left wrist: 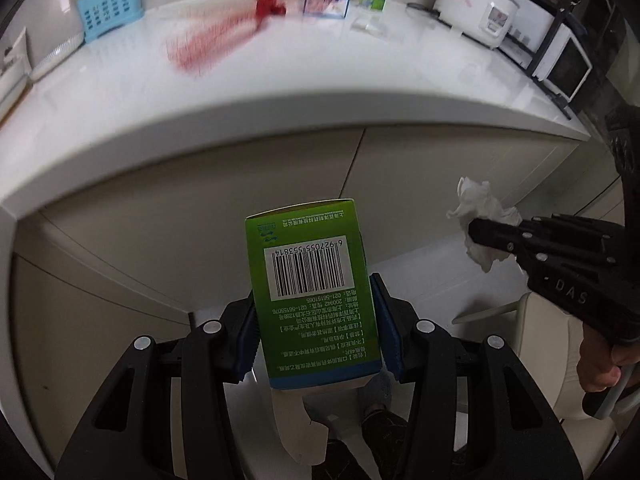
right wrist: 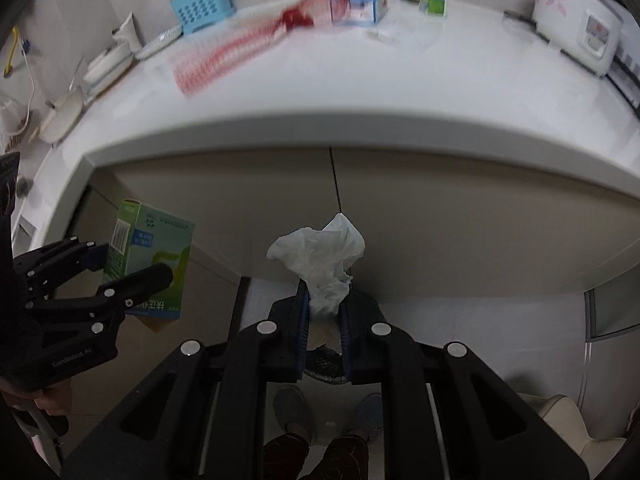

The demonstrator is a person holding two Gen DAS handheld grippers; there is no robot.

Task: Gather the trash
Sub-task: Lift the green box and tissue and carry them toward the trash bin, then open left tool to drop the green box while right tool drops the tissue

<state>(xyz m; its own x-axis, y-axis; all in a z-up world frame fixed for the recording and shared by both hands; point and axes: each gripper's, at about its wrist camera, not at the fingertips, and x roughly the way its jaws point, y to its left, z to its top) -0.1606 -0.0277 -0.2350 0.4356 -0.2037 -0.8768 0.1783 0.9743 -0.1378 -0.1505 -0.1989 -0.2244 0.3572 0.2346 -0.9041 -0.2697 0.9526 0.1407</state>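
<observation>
Clamping a green box in the left gripper and pinching a crumpled tissue in the right gripper, both hanging below the white counter; red netting there blurring past recognition.

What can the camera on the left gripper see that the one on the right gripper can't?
Only the left wrist view shows the barcode on the green box and the white microwave. Only the right wrist view shows the person's shoes and the dishes at the counter's left end. Both show the box, the crumpled tissue pinched in the right gripper, the blue basket, the red net bag and the rice cooker.
</observation>
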